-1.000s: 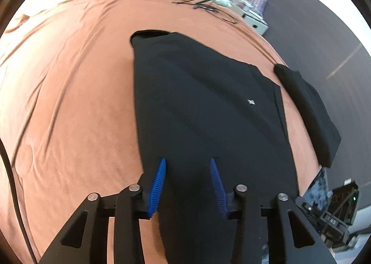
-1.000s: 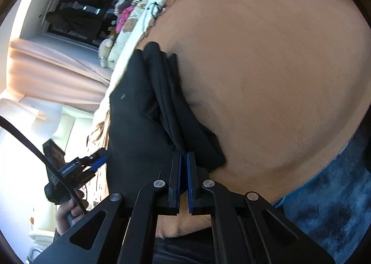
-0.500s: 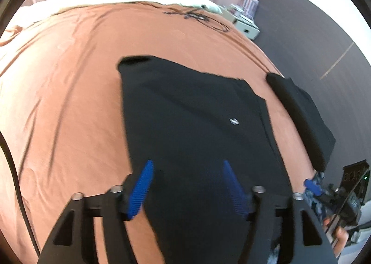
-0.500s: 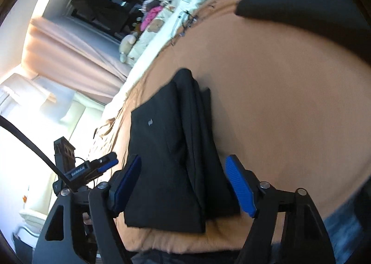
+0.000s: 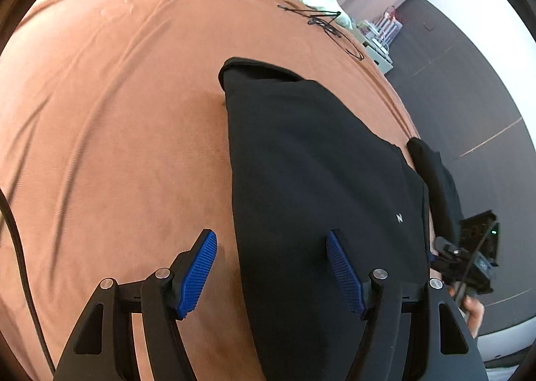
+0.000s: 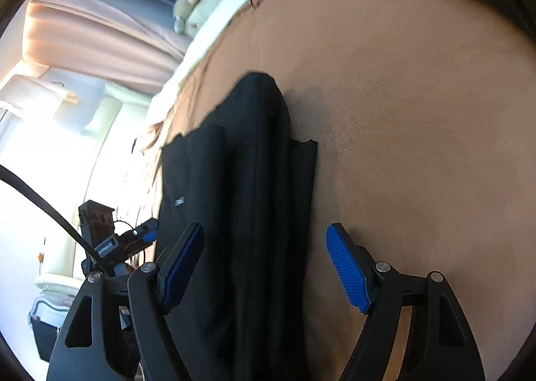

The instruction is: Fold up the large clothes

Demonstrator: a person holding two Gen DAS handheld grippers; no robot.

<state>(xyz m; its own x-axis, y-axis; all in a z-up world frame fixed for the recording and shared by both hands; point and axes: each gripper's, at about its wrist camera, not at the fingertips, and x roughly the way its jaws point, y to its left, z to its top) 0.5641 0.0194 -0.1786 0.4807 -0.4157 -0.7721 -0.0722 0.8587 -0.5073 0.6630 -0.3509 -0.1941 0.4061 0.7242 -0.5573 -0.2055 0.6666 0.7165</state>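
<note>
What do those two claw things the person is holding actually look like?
Both look alike. The left gripper and right gripper each have two black plastic linkage arms with triangular cut-outs and silver pivot screws, ending in ribbed blue pads. A black cable trails off each one.

1. We hold the left gripper [image 5: 271, 269] with its jaws spread wide, nothing clamped between the blue pads [image 5: 198, 275].
2. The black garment [image 5: 318, 180] lies folded on the brown bedspread [image 5: 117, 113]; its left edge runs between the jaws, and the cloth stretches ahead.
3. A second black folded piece [image 5: 435, 176] lies beyond the right jaw.
4. The right gripper [image 5: 469, 257] shows at the far right.
</note>
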